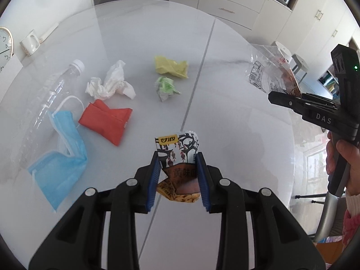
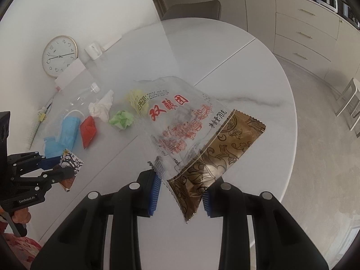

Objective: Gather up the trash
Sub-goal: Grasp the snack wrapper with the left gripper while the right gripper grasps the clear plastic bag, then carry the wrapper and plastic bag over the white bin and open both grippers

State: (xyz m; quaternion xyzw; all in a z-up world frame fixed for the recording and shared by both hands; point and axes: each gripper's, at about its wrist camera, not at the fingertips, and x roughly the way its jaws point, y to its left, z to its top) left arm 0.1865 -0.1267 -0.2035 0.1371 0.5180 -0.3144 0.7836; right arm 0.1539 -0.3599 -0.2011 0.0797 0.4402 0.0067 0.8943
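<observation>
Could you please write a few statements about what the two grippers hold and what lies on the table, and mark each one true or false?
1. The left gripper is shut on a small snack packet. True.
2. The right gripper is empty. False: it holds a clear and brown wrapper.
3. The red pouch lies beside the blue face mask on the table. True.
4. The plastic bottle stands upright. False: it lies on its side.
5. The green crumpled paper is already in a gripper. False: it lies on the table, near the yellow crumpled paper.

Black left tool (image 1: pixel 178 175), blue ribbed pads (image 1: pixel 153 180), silver screws (image 1: pixel 131 182)
</observation>
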